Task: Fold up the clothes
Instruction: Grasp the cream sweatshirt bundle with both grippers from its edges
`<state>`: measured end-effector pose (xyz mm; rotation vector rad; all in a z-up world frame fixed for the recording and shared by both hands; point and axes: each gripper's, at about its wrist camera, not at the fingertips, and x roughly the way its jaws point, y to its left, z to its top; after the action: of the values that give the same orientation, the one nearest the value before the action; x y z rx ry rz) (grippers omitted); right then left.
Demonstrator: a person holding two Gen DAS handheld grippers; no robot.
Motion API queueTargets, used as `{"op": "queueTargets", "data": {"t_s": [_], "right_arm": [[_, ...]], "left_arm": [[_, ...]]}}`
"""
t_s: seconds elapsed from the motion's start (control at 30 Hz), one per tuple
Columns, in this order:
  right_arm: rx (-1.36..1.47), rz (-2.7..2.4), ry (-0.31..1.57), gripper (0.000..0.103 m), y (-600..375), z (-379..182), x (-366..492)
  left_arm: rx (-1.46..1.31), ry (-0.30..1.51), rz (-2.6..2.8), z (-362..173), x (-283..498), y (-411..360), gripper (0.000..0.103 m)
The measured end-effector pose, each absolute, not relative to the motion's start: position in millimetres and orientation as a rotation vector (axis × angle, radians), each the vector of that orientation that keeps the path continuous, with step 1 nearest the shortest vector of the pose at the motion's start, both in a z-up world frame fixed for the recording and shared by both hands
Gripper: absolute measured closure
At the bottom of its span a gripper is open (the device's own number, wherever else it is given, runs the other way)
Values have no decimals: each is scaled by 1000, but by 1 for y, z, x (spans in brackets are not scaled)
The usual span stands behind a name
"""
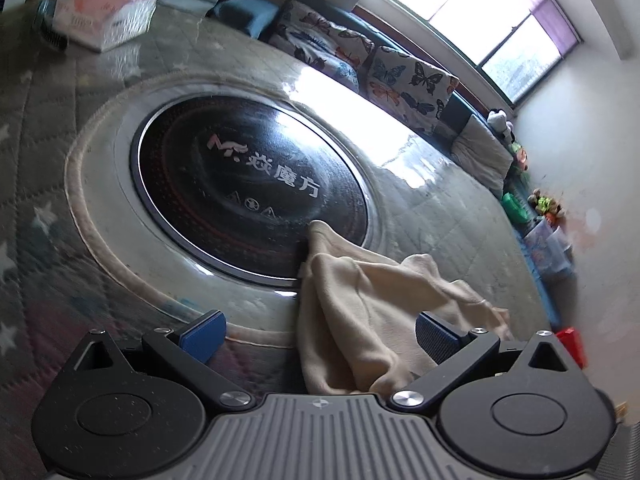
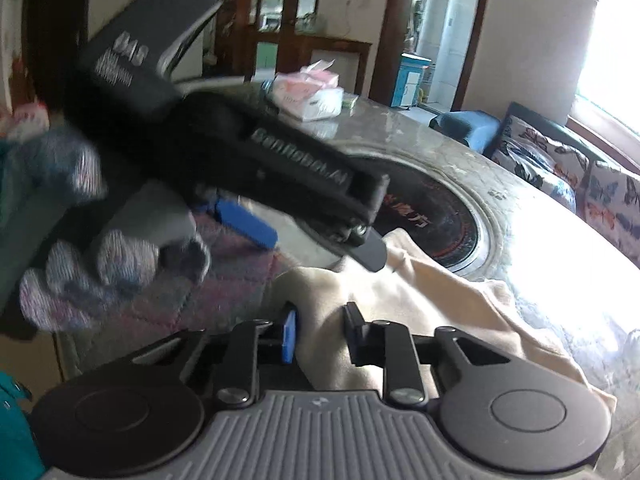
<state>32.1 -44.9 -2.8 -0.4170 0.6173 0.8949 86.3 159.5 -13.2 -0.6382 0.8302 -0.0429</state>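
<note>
The cream garment lies in a loose, rumpled heap on the near part of the round table, one corner reaching up over the rim of the black induction plate set in the table's middle. No neat fold shows anywhere in it: the edges wander, the cloth bunches in ridges, so by my reading the folding has hardly begun and all of the squaring, halving and flattening is left to do. The left gripper hangs over the near left side of the heap with its blue pads spread wide, holding nothing, the cloth lying between and beyond them. The right gripper has its jaws brought in close around a raised ridge of the same cloth; the fabric runs up between the two pads, but a gap seems to remain on the right side, so I cannot tell whether it truly pinches the cloth or only brackets it. In the right wrist view the other tool and a gloved hand cross the left of the picture, blurred. A tissue box stands at the far side of the table, well apart from the garment
</note>
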Motion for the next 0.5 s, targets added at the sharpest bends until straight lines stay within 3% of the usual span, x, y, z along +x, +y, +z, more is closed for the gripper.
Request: {"op": "queueTargets", "data": {"t_s": [0.33, 0.43, 0.5], "right_arm": [[-293, 896, 590, 85, -77, 17, 37], [-285, 908, 588, 85, -77, 18, 36], [-279, 914, 588, 85, -78, 18, 36]], "left_arm": [[-936, 868, -96, -23, 99, 162, 3], [-959, 882, -116, -26, 104, 157, 17], [-973, 898, -130, -29, 108, 155, 36]]}}
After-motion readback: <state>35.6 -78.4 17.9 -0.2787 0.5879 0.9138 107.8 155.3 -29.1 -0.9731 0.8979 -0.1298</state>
